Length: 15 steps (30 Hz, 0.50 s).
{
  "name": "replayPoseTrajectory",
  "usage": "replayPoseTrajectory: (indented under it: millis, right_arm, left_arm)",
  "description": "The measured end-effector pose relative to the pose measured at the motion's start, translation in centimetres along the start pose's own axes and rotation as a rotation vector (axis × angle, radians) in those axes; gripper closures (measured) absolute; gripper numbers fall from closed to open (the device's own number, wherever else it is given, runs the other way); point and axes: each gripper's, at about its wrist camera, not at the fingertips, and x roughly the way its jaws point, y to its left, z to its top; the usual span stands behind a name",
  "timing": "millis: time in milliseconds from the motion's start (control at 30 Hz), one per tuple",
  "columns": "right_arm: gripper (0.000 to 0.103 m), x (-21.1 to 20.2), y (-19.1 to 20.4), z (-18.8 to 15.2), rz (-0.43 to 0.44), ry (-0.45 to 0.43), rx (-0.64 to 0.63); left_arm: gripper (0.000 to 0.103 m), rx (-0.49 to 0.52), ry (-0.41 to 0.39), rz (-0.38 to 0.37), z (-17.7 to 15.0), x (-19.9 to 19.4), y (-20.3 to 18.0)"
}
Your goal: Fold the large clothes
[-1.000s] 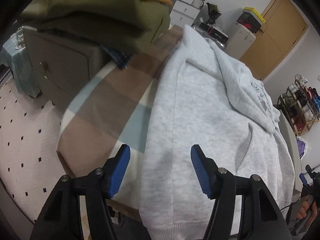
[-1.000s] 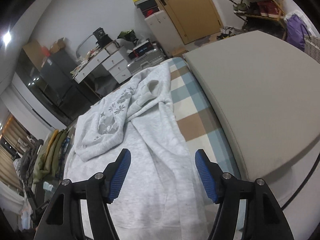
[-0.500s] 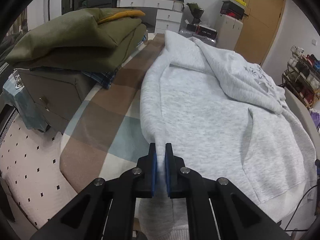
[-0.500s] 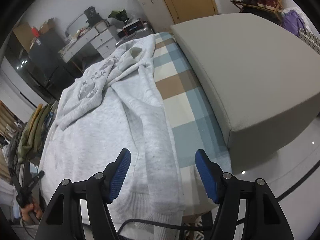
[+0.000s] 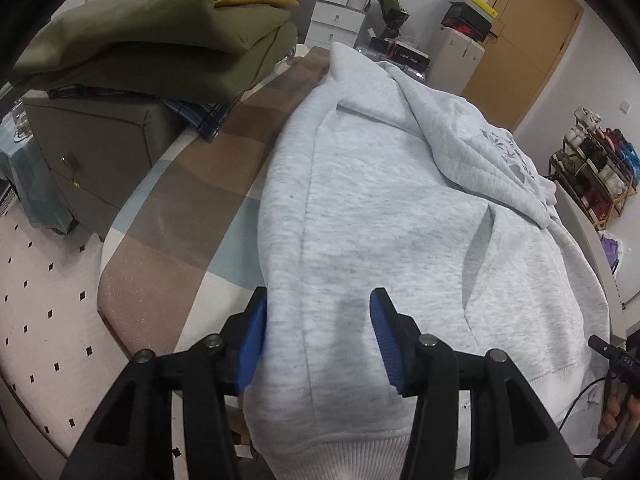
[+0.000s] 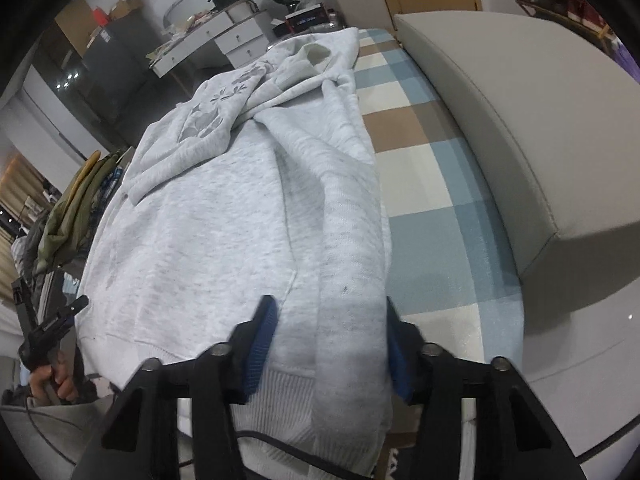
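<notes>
— Fingers first: how do ours stand on the left gripper (image 5: 318,340)?

— Both blue pads (image 5: 383,342) are spread apart, with the hem corner of the light grey hoodie (image 5: 384,208) lying between them. The left pad touches the side edge of the cloth, the right pad rests over the fabric, but they do not pinch it.

— And our right gripper (image 6: 330,342)?

— Its jaws are apart too. A long folded strip of the hoodie (image 6: 224,216), maybe a sleeve, runs between the pads (image 6: 262,336), and the ribbed hem is just under them. We cannot tell if the right pad presses the cloth, because the fabric hides most of it.

— Where does the garment lie?

— We see it spread on the checked bed cover (image 5: 188,200), brown, blue and cream squares. The hood end is far from us, and a part with a pale flower print (image 6: 208,116) is folded over the chest. The hem hangs a little over the near edge of the bed.

— What is around it?

— To the left, folded olive clothes (image 5: 160,36) are stacked on a grey-brown cabinet (image 5: 92,148). To the right of the hoodie, the checked cover (image 6: 432,184) shows, then a big grey cushion (image 6: 520,120). White drawers (image 5: 332,12) and a wooden door (image 5: 524,36) stand at the back.
</notes>
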Motion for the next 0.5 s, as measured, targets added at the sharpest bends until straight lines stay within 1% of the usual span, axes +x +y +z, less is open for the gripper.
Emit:
replayPoseTrajectory:
  millis: [33,67,100,167,233,267,367,433,500]
  right_arm:
    - [0.093,0.0,-0.1,0.0,0.0,-0.001,-0.002]
    - [0.098,-0.2,-0.5,0.1,0.021,-0.011,0.016]
    - [0.098,-0.8,-1.0,0.3,0.05,-0.038,0.042]
    - [0.099,-2.2,-2.2,0.9,0.091,-0.098,0.095]
    - [0.099,-3.9,-3.8,1.2,0.21,-0.168,0.164]
    - [0.099,-4.5,-4.3,1.3,0.262,-0.187,0.179]
    - [0.099,-5.6,-4.6,1.2,0.372,-0.234,0.165]
    - [0.099,-6.4,-4.3,1.1,0.414,-0.257,0.126]
    - [0.099,-7.0,-3.6,1.2,0.373,-0.254,0.064]
  left_arm:
    - [0.096,0.002,0.007,-0.001,0.1,0.2,-0.1]
    - [0.098,-0.005,0.004,-0.01,0.2,0.1,0.1]
    - [0.099,-0.014,-0.01,-0.018,0.4,-0.2,0.3]
    - [0.099,-0.012,-0.054,-0.061,1.0,-1.7,0.4]
    - [0.1,-0.022,-0.095,-0.119,1.5,-3.5,0.7]
    - [0.1,-0.025,-0.115,-0.151,1.8,-4.6,0.8]
    - [0.1,-0.014,-0.172,-0.211,2.3,-7.4,0.7]
    - [0.1,-0.008,-0.196,-0.241,2.3,-8.8,0.7]
    - [0.1,0.005,-0.208,-0.245,2.1,-9.6,0.8]
